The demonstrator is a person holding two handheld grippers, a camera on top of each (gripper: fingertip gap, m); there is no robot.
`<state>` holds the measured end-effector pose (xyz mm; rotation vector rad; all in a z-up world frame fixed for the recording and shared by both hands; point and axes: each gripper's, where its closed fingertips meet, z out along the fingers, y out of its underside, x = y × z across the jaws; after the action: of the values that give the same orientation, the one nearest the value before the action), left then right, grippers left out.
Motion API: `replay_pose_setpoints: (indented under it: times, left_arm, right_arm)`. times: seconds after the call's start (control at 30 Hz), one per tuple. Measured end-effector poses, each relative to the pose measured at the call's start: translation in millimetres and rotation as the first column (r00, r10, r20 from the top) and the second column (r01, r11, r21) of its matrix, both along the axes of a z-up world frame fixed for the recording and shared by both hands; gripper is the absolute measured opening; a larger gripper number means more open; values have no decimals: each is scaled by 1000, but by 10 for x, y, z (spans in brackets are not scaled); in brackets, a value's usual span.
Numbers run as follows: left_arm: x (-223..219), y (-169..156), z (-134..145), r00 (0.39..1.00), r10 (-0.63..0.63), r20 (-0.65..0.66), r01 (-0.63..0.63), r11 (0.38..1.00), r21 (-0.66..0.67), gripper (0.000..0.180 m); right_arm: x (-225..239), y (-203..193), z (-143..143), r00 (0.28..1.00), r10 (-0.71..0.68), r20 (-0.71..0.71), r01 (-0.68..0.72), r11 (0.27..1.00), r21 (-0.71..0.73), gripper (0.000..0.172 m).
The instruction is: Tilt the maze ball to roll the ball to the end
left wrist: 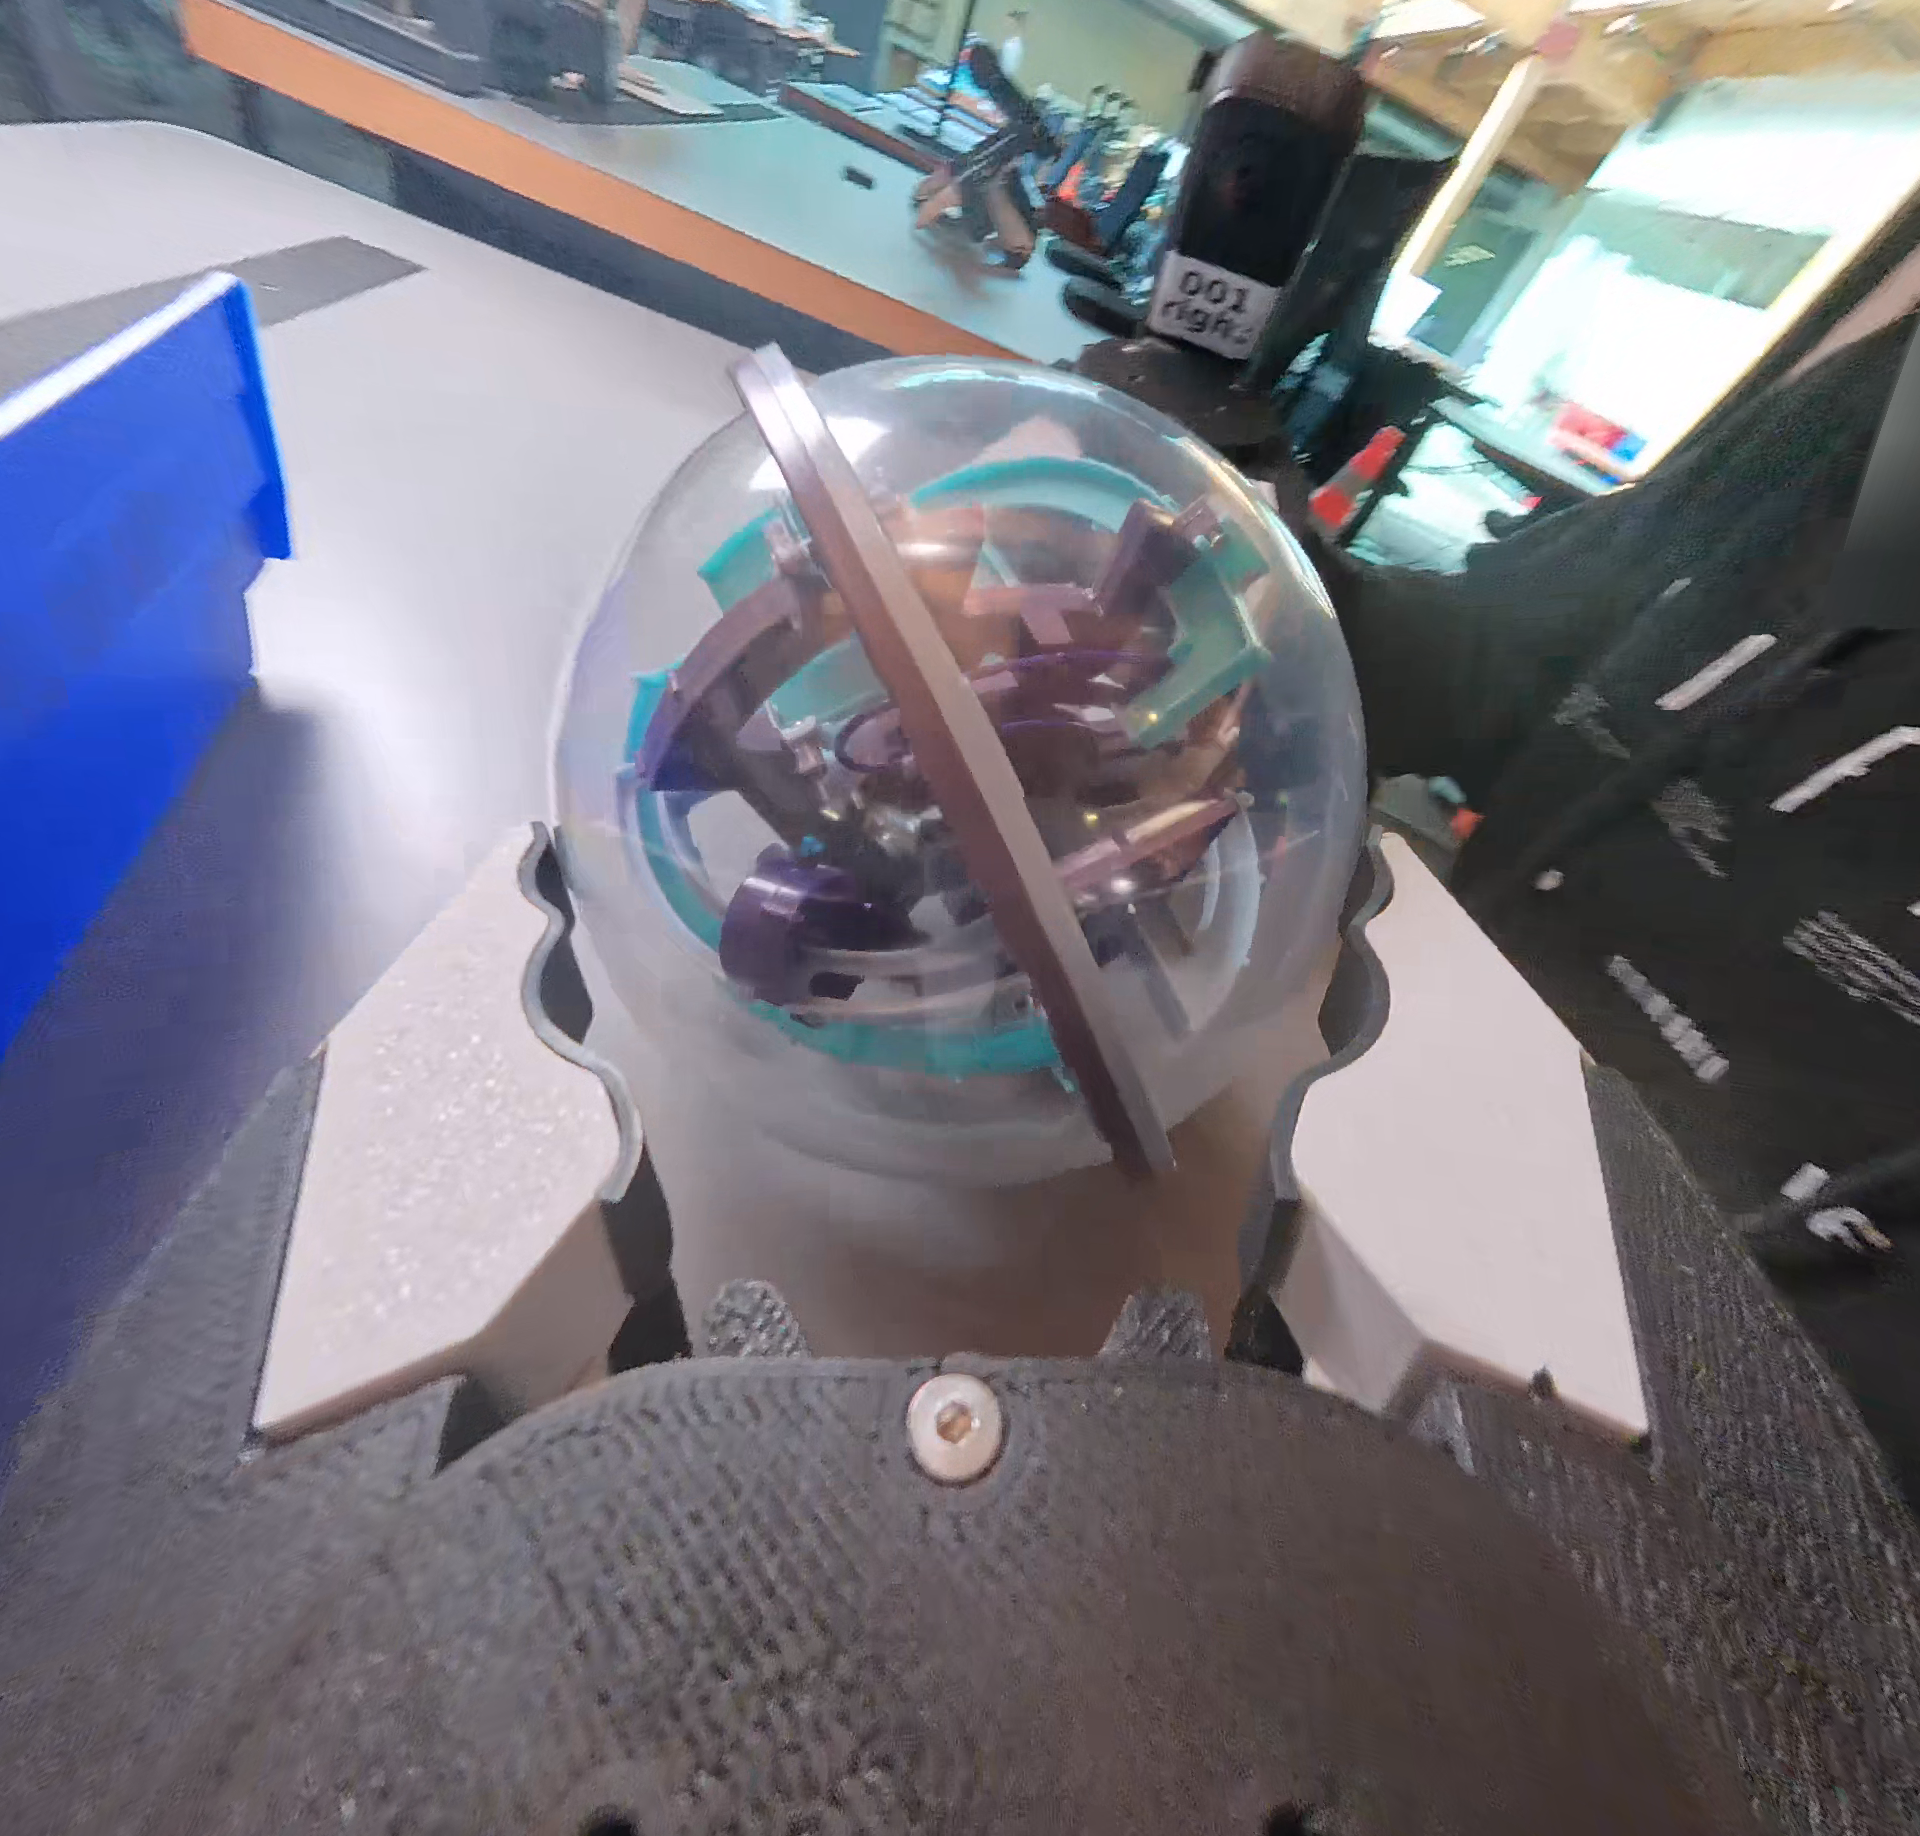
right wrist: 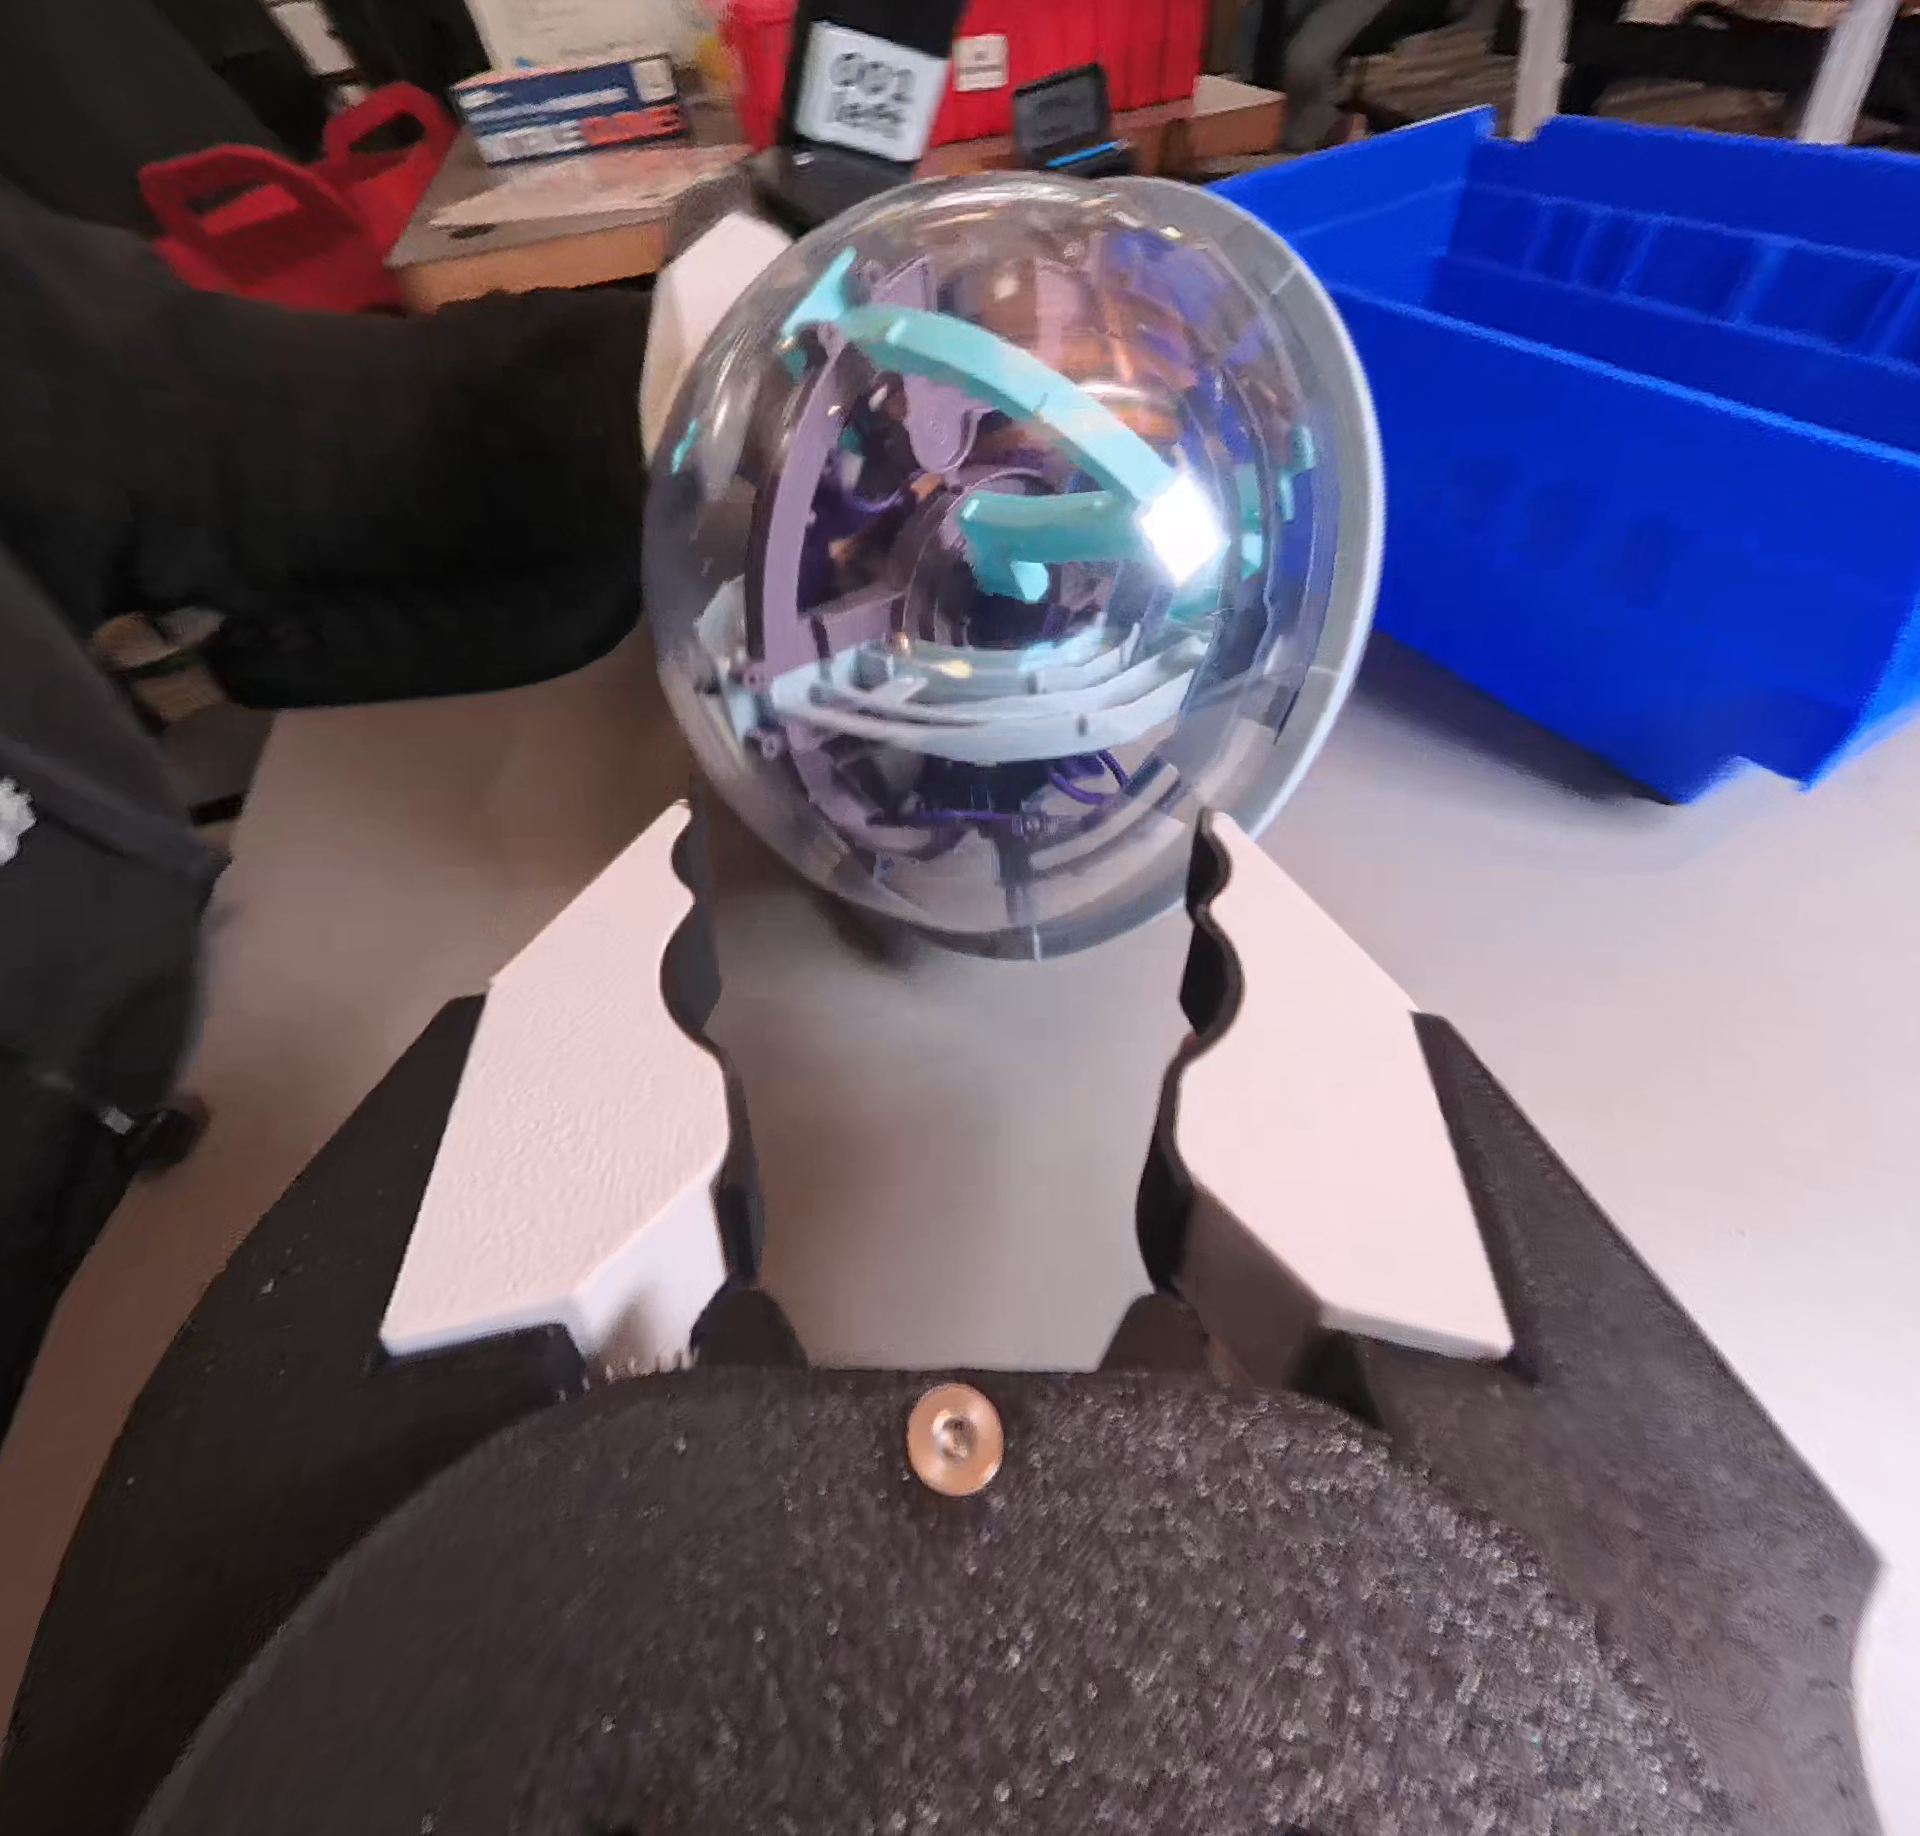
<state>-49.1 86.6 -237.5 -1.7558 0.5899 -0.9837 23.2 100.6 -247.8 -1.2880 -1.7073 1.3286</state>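
Observation:
The maze ball is a clear sphere with teal and purple tracks inside and a brown ring around it. My left gripper is shut on it, one pad on each side, and holds it above the grey table. In the right wrist view the ball sits just past my right gripper. That gripper's jaws stand apart at the ball's near lower side without clamping it. The left gripper's white finger shows on the ball's far left. The right gripper's body shows behind the ball. I cannot pick out the small rolling ball.
A blue bin stands on the table left of the ball; it also shows at the right in the right wrist view. A person's dark sleeve is at the left. A red bin and clutter lie behind.

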Motion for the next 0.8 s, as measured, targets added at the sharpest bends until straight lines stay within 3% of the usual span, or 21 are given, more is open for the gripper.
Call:
replay_pose_setpoints:
  times: [0.07,0.17,0.3,0.43,0.6,0.77,0.8]
  left_arm:
    - [-14,-76,32,998,-51,46,51,999,4,143]
    - [-22,-115,75,994,-80,75,78,996,32,142]
    - [18,-143,86,987,-128,98,125,991,41,141]
    - [62,-143,101,973,-183,138,178,983,47,141]
    - [116,-183,135,960,-234,152,225,971,76,140]
    - [100,-212,208,955,-229,187,218,973,78,135]
    - [64,-186,227,960,-204,193,194,978,71,131]
  right_arm:
    - [84,-98,-7,996,93,2,-93,996,-15,79]
    - [179,-96,158,984,154,-85,-162,981,-104,48]
    - [105,272,220,992,2,-125,-21,988,-152,60]
    - [38,248,123,995,31,-92,-48,981,-190,60]
    - [82,57,53,988,140,-69,-152,965,-214,39]
    - [82,56,-89,992,124,-14,-125,983,-131,7]
    - [77,71,-108,994,113,-2,-113,986,-127,7]
